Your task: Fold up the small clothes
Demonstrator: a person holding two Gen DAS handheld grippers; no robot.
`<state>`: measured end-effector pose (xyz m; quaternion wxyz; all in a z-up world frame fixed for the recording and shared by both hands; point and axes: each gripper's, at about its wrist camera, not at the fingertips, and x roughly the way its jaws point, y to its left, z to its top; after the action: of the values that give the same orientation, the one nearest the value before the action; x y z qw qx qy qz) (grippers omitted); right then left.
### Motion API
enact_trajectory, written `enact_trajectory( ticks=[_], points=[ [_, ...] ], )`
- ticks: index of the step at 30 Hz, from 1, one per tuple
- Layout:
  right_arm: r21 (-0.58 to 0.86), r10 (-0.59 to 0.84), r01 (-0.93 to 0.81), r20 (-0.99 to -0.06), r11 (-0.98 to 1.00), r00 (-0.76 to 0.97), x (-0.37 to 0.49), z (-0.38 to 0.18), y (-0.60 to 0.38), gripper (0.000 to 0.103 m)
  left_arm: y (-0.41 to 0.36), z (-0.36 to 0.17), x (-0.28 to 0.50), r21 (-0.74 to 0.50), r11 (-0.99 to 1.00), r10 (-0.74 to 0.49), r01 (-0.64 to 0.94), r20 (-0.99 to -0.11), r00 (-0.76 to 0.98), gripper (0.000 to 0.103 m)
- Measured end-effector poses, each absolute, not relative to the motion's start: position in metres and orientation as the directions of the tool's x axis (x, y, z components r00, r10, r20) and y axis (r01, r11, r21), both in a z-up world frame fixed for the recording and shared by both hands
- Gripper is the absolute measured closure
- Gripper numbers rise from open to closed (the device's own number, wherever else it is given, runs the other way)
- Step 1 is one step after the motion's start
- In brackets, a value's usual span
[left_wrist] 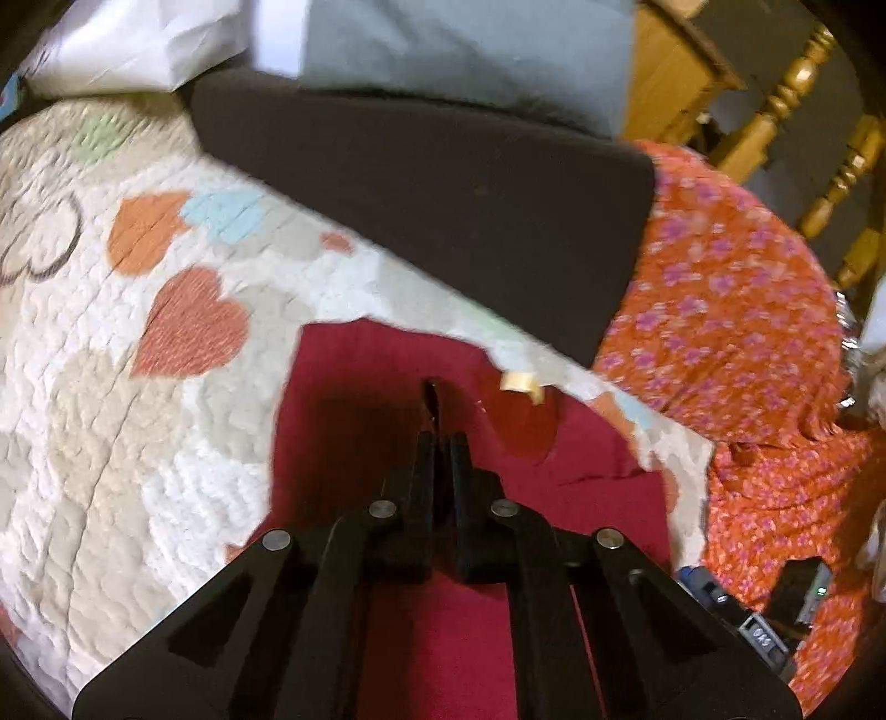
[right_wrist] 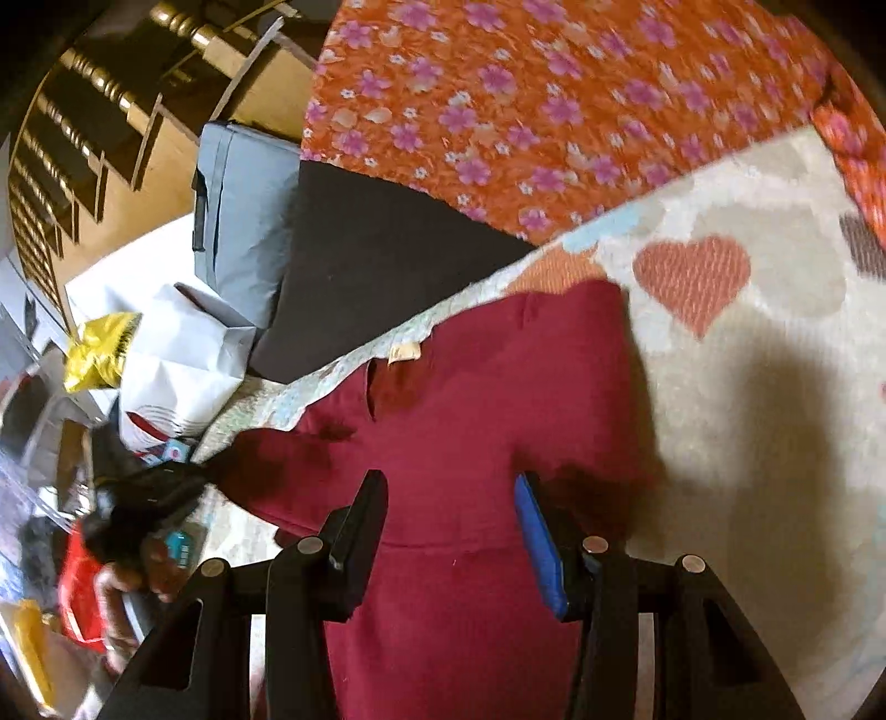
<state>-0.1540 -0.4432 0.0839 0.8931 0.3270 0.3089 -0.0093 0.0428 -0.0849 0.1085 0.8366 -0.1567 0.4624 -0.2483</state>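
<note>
A dark red small garment (left_wrist: pixel 354 421) lies on a heart-patterned quilt (left_wrist: pixel 111 443); its neck opening with a cream label (left_wrist: pixel 520 383) faces away. My left gripper (left_wrist: pixel 440 440) is shut on a pinched fold of the red cloth and sits over the garment. In the right wrist view the same red garment (right_wrist: pixel 476 421) spreads flat on the quilt (right_wrist: pixel 747 443), label (right_wrist: pixel 403 352) at the far edge. My right gripper (right_wrist: pixel 449 487) is open and empty just above the garment's middle. The left gripper (right_wrist: pixel 149 493) shows there at the garment's left sleeve, held by a hand.
An orange flowered cloth (left_wrist: pixel 731 310) lies to the right, a dark flat cushion (left_wrist: pixel 443 199) and a grey-blue pillow (left_wrist: pixel 470 50) behind. Wooden spindles (left_wrist: pixel 797 99) stand beyond. White and yellow bags (right_wrist: pixel 166 354) sit at the left in the right wrist view.
</note>
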Motion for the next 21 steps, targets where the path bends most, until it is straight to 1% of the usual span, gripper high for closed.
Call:
enact_trajectory(
  ticks=[2,4,7,14,17,19,20,21],
  points=[
    [0.551,0.161,0.230,-0.571,0.802,0.805,-0.147,0.088,-0.442,0.057,-0.081,0.097,0.050,-0.485,0.844,-0.534,0.229,-0.719,0.444,0.099],
    [0.517,0.136,0.243,-0.591,0.821,0.795,-0.139,0.090,-0.441,0.057,-0.075,0.087,0.056,-0.453,0.871,-0.487,0.191,-0.744,0.458,0.101],
    [0.428,0.066,0.281,-0.636,0.859,0.769,-0.127,0.094,-0.438,0.057,-0.067,0.078,0.063,-0.426,0.892,-0.443,0.151,-0.757,0.480,0.101],
    [0.340,-0.012,0.313,-0.661,0.887,0.751,-0.123,0.093,-0.442,0.057,-0.065,0.058,0.068,-0.345,0.933,-0.349,0.105,-0.796,0.495,0.101],
    [0.220,-0.052,0.319,-0.745,0.922,0.665,-0.106,0.071,-0.436,0.057,-0.068,0.056,0.066,-0.324,0.939,-0.335,0.112,-0.801,0.496,0.101],
    [0.140,-0.080,0.318,-0.804,0.938,0.589,-0.094,0.045,-0.434,0.057,-0.071,0.055,0.065,-0.323,0.938,-0.342,0.125,-0.806,0.484,0.101],
    [0.155,-0.062,0.314,-0.809,0.937,0.585,-0.094,0.037,-0.436,0.057,-0.071,0.054,0.064,-0.316,0.940,-0.337,0.128,-0.810,0.479,0.101],
    [0.193,-0.047,0.325,-0.794,0.926,0.606,-0.100,0.038,-0.442,0.057,-0.071,0.055,0.063,-0.318,0.939,-0.340,0.130,-0.811,0.476,0.101]
  ],
)
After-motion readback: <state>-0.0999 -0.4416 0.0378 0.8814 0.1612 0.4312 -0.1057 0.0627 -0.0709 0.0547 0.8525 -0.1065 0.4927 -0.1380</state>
